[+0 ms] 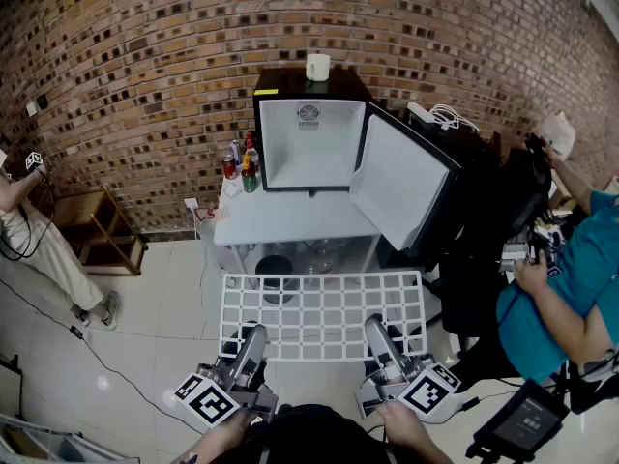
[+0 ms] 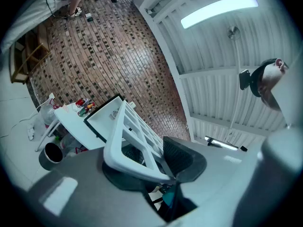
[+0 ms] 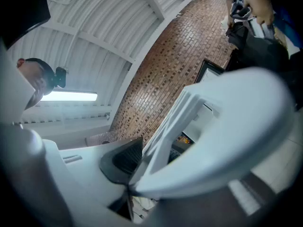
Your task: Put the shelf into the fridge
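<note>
Gripping the white grid shelf by its near edge, both grippers are sharing the load. The left gripper is clamping the near rail toward the shelf's left corner, jaws closed on the rail with the pads pressing it. The right gripper is doing the same toward the right corner, jaws closed on that same rail. Both are pointing a little above level.

The shelf is hanging off the floor, roughly flat, reaching forward from the two grippers. It is touching nothing else that can be seen.

The fridge, a small black one with a white inside, is sitting well ahead of both grippers, past the shelf's far edge and apart from it. Its door is standing wide open, swung out ahead of the right gripper. The fridge is resting on a white table.

A white cup is standing on top of the fridge. Several bottles are clustering on the table just beside the fridge, on the left gripper's side.

A person in a teal top is standing off to the right gripper's side.
</note>
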Tool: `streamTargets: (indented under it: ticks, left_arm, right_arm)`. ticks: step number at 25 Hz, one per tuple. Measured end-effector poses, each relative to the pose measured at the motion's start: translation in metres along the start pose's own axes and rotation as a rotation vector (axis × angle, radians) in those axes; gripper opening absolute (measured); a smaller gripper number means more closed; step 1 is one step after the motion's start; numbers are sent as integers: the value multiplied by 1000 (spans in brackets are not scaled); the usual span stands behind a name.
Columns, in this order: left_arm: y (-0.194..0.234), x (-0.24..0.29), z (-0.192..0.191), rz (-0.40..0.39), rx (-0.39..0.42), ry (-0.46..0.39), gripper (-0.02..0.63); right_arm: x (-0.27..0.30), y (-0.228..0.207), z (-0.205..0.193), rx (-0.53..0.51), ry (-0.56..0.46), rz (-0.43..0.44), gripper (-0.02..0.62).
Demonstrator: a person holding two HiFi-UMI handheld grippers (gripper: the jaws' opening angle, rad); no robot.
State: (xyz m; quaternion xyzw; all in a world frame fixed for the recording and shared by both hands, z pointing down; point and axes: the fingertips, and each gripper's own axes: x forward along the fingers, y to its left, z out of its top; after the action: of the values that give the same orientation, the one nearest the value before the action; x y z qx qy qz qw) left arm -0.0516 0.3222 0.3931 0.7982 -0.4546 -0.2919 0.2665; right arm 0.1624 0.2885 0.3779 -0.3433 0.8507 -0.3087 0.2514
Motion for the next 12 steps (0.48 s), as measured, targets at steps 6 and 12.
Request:
streamTargets:
  ticks: [6, 12]
  left_arm:
    - [1, 2, -1, 0, -5, 12, 120]
    - [2, 3, -4, 12, 7, 9, 121]
  right_arm:
    - [0, -2, 0, 3, 2, -9, 121]
    - [-2, -6, 0, 11, 4, -13, 121]
